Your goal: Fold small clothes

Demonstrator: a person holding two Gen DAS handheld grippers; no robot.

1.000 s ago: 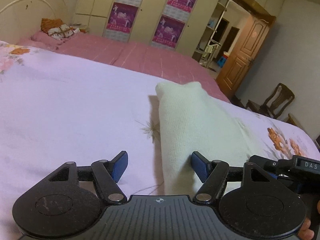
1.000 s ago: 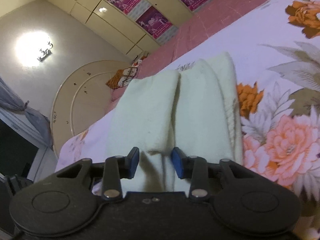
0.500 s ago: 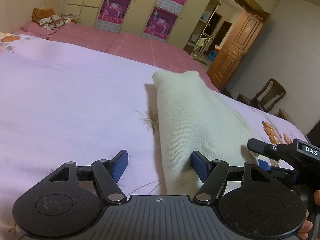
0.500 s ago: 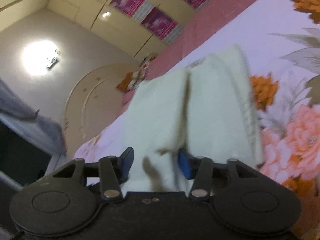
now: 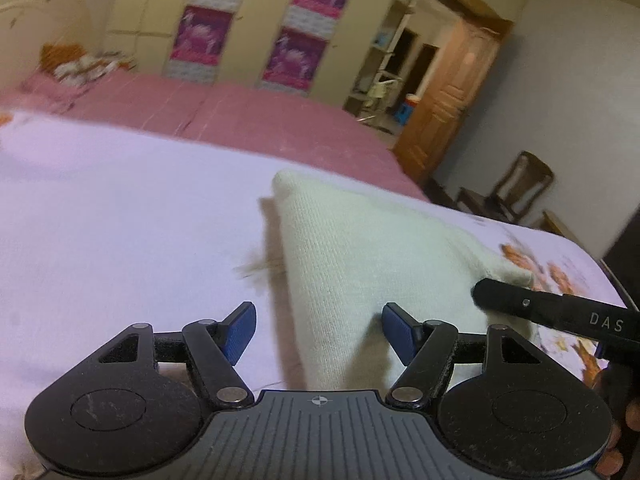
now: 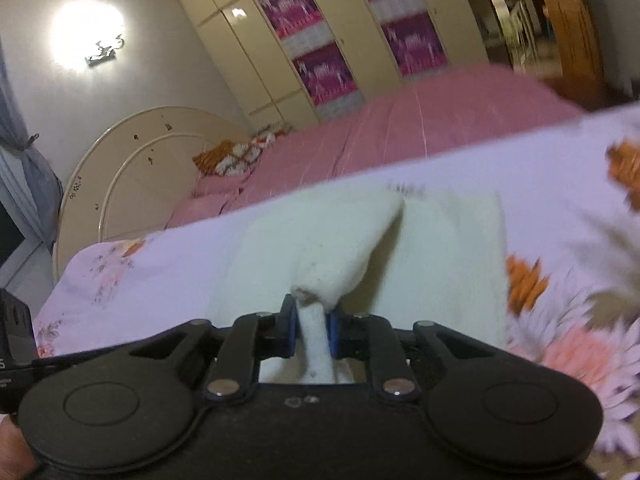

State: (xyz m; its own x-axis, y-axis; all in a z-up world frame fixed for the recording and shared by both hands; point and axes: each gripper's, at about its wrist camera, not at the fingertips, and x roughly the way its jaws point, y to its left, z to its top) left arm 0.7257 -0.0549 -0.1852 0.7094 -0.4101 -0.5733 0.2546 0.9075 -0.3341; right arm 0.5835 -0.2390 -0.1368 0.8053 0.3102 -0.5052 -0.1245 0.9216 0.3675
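A cream knitted garment (image 5: 360, 248) lies folded lengthwise on the lilac floral sheet (image 5: 120, 220). My left gripper (image 5: 318, 316) is open at its near end; the cloth's left edge runs between the blue fingers (image 5: 240, 324) without the pads pressing it. In the right wrist view my right gripper (image 6: 313, 316) is closing, and its pads pinch a bunched ridge of the garment (image 6: 320, 232), lifting that fold off the layer beneath. The right gripper's black body (image 5: 540, 308) shows at the garment's right side in the left wrist view.
A pink bedspread (image 5: 240, 116) covers the far part of the bed, with a cushion (image 6: 228, 156) by the round headboard (image 6: 132, 160). Wardrobes with purple posters (image 5: 200, 36) stand behind. A wooden door (image 5: 452, 92) and chairs (image 5: 520, 184) are at the right.
My right gripper has gone from open over the garment to closed on a pinched fold, rolling and rising with it. The left gripper stayed open and shifted a little along the bed.
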